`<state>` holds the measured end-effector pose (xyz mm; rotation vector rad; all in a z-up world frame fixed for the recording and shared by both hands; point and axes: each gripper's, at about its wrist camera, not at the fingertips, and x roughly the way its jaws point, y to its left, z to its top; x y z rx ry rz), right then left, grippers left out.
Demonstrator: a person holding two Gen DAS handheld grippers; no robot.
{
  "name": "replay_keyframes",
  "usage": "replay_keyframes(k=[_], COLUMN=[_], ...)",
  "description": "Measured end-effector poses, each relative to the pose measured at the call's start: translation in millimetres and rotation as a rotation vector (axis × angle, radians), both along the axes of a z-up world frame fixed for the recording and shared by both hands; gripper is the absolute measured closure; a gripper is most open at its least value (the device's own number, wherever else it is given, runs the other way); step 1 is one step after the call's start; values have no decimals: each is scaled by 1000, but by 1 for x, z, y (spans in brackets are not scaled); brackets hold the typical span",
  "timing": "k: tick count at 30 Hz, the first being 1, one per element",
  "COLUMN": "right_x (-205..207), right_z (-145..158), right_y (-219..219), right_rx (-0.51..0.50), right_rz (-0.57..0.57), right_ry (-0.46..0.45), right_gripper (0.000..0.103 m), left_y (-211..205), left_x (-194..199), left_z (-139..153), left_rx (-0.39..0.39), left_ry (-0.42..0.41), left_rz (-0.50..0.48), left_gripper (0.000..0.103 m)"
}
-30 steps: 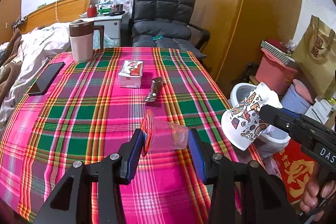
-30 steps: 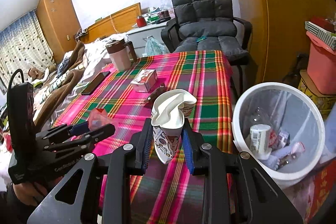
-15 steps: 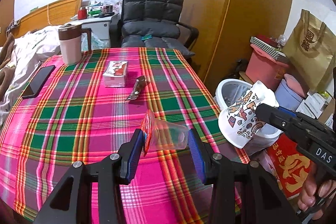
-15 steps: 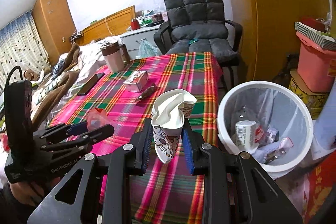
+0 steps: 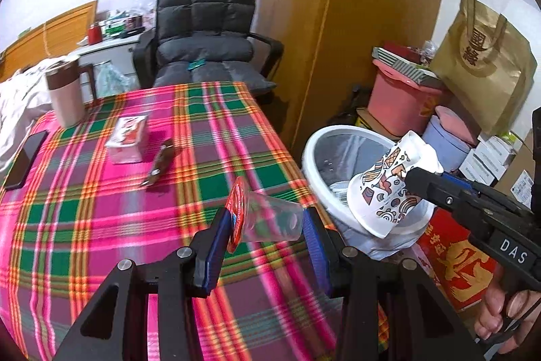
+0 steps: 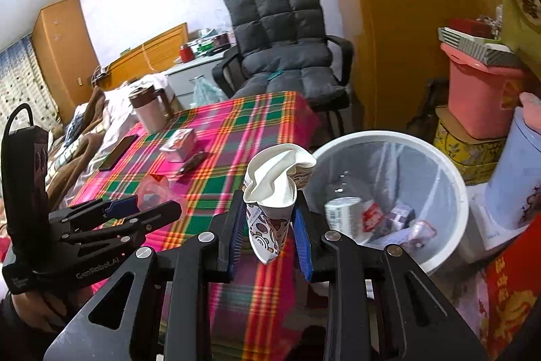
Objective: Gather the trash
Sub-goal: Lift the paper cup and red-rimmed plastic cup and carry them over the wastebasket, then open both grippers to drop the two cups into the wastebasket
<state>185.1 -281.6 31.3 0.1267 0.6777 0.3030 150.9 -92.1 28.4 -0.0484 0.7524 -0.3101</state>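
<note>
Our right gripper (image 6: 268,220) clamps a crushed paper cup (image 6: 274,192) just beside the white bin (image 6: 453,178), which holds a can (image 6: 341,212) and wrappers. Our left gripper (image 5: 267,225) grips a clear plastic cup (image 5: 270,219) sideways above the table (image 5: 84,192).

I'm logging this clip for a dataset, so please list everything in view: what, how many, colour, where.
crushed paper cup: 1, white with patterned print, in the right gripper
clear plastic cup: 1, red lid, in the left gripper
trash bin: 1, white, beside the table, holding trash
tablecloth: 1, pink-green plaid
tissue box: 1, white-red, on table
brown wrapper: 1, beside the box
mug: 1, beige-brown, far corner
phone: 1, black, table's left edge
chair: 1, dark grey
pink bucket: 1
paper bag: 1, tan
left gripper: black, blue jaws
right gripper: black, blue jaws
</note>
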Motion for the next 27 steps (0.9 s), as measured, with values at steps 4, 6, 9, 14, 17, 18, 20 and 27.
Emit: replay_keyframes(k=[4, 6, 9, 14, 17, 18, 20, 27], right_x=[3, 5, 8, 12, 14, 16, 18, 23], right_z=[-1, -2, -3, -7, -10, -11, -14, -22], right_y=[-12, -19, -30, -46, -55, -58, -63, -78], right_rx=[2, 4, 7, 11, 14, 15, 17, 18], right_rz=[-24, -38, -62, -104, -125, -132, -142, -180], right_ry=[2, 3, 7, 19, 29, 34, 41, 68], right_gripper=[73, 73, 73, 73, 73, 73, 73, 73], left_y=[-19, -26, -39, -59, -72, -75, -83, -106], left_x=[11, 17, 27, 41, 47, 49, 53, 68], left_z=[0, 1, 1, -1, -4, -6, -9, -21], left_rx=[2, 0, -5, -21, -29, -30, -32, -32], left_ry=[0, -2, -4, 0, 6, 9, 19, 40], left_rz=[-33, -46, -69, -116, -152, -162, -182, -237], left_gripper=[58, 58, 58, 58, 58, 58, 58, 58])
